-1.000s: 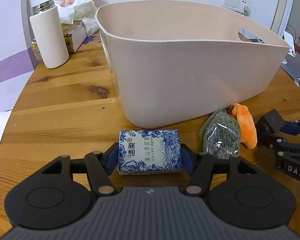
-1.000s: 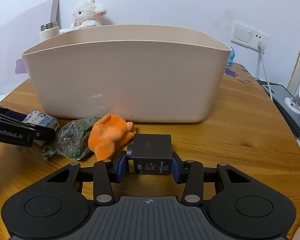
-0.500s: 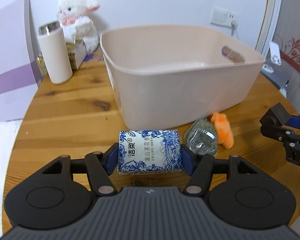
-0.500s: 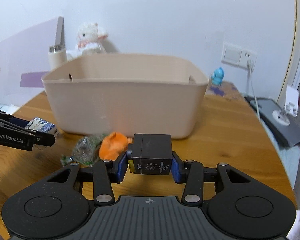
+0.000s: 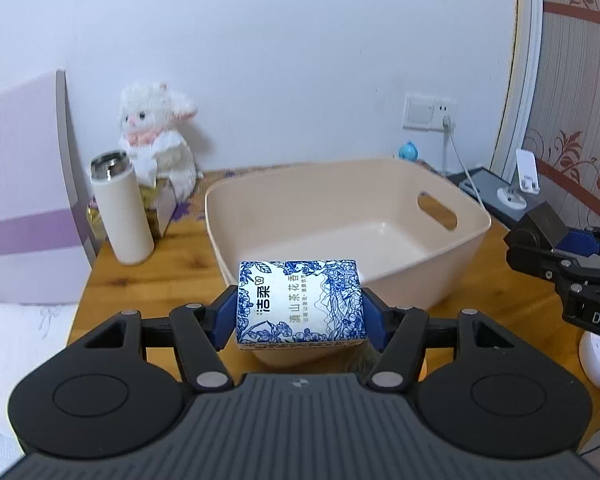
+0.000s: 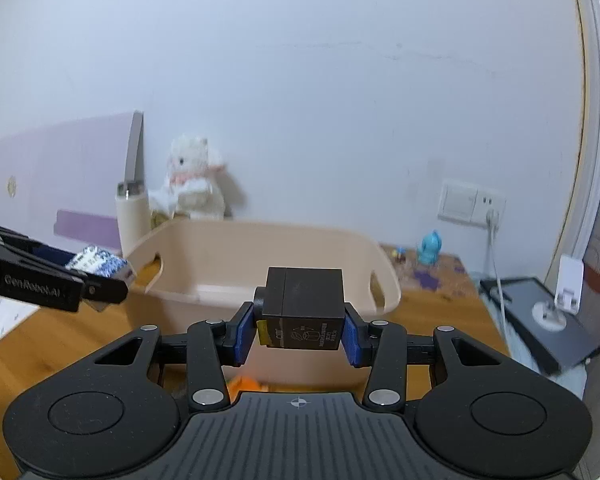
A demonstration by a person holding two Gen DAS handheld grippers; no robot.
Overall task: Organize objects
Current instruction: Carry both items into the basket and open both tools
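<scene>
My left gripper is shut on a blue-and-white tissue pack and holds it in the air in front of the beige plastic basket's near rim. My right gripper is shut on a small black box, raised in front of the basket. The left gripper with its pack shows at the left of the right wrist view. The right gripper with the box shows at the right of the left wrist view. An orange cloth peeks out below the right gripper.
A white thermos, a white plush lamb and a small carton stand at the table's back left. A wall socket with cable, a blue figurine and a grey device lie to the right.
Both grippers have risen from the table with their objects. The basket's inside now shows from above, and the herb bag and orange cloth have dropped below both views.
</scene>
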